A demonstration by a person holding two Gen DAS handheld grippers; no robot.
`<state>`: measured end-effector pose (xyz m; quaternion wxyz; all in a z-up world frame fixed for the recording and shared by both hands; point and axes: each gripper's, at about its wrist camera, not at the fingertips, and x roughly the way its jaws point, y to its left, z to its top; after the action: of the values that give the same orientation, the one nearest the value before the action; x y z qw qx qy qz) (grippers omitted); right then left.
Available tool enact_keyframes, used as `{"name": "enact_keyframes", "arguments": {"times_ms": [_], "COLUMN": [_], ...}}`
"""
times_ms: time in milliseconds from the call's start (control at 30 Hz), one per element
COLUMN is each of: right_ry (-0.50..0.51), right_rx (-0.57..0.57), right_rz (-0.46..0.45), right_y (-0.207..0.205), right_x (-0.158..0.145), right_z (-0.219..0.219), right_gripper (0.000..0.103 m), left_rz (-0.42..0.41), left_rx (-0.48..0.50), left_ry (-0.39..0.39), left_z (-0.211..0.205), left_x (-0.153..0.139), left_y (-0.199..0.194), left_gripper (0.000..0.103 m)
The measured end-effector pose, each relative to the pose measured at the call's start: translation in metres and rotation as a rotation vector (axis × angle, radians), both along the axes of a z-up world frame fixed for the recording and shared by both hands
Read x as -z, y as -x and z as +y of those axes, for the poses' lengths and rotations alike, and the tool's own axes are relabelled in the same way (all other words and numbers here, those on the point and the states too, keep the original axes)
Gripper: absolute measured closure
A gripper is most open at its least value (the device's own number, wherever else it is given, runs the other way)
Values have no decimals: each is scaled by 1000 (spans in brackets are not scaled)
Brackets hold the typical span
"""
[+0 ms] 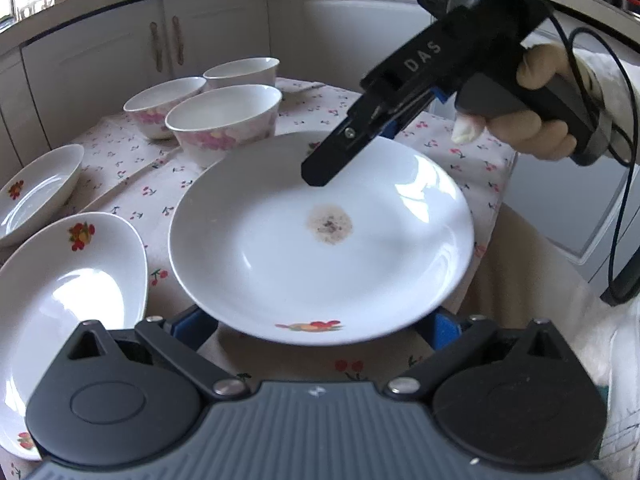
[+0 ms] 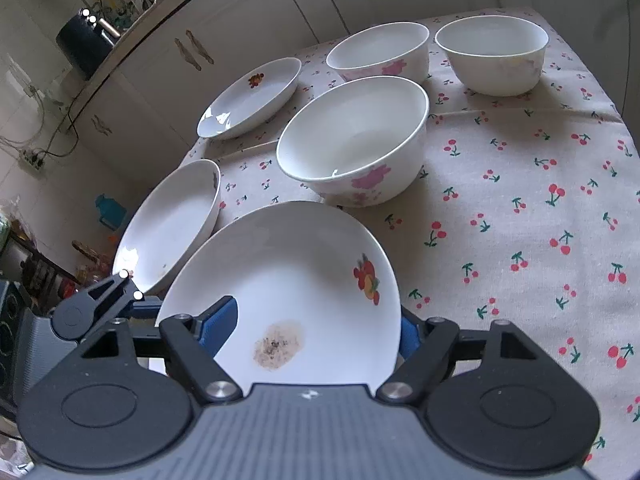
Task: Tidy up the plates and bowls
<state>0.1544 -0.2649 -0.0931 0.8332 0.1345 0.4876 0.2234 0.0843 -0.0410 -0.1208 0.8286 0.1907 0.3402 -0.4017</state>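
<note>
A white plate (image 1: pixel 320 240) with a brownish stain (image 1: pixel 330 224) at its centre and a fruit print on its rim is sitting between both grippers, near the table edge over a cherry-print tablecloth (image 2: pixel 520 200). The right gripper (image 2: pixel 316 332) is straddling the plate's rim, one blue pad (image 2: pixel 222 326) lying over the inside face, the other behind the rim; the jaws are pinching the plate. The left gripper (image 1: pixel 320 326) is spreading its jaws wide, the plate's near edge lying between them; whether its pads are pressing on it I cannot tell. A gloved hand (image 1: pixel 540 120) is gripping the right gripper's handle. Two more plates (image 1: pixel 68 280) (image 1: pixel 38 192) are lying just beside, to the left. Three bowls (image 2: pixel 352 140) (image 2: pixel 380 52) (image 2: pixel 492 52) with pink flowers are standing upright farther back, close together.
</note>
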Motion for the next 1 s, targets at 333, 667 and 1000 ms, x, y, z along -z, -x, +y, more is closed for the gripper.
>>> {"name": "enact_keyframes", "arguments": {"times_ms": [333, 667, 1000], "right_ry": [12, 30, 49], "right_rx": [-2, -34, -102], "right_rz": [5, -22, -62], "right_y": [0, 3, -11], "right_x": [-5, -25, -47], "right_z": [5, 27, 74], "right_gripper": [19, 18, 18], "left_rz": [22, 14, -11], "left_rx": [1, -14, -72], "left_ry": [-8, -17, -1], "left_z": [0, 19, 60], "left_x": [-6, -30, -51], "left_y": [-1, 5, 4], "left_gripper": [1, 1, 1]}}
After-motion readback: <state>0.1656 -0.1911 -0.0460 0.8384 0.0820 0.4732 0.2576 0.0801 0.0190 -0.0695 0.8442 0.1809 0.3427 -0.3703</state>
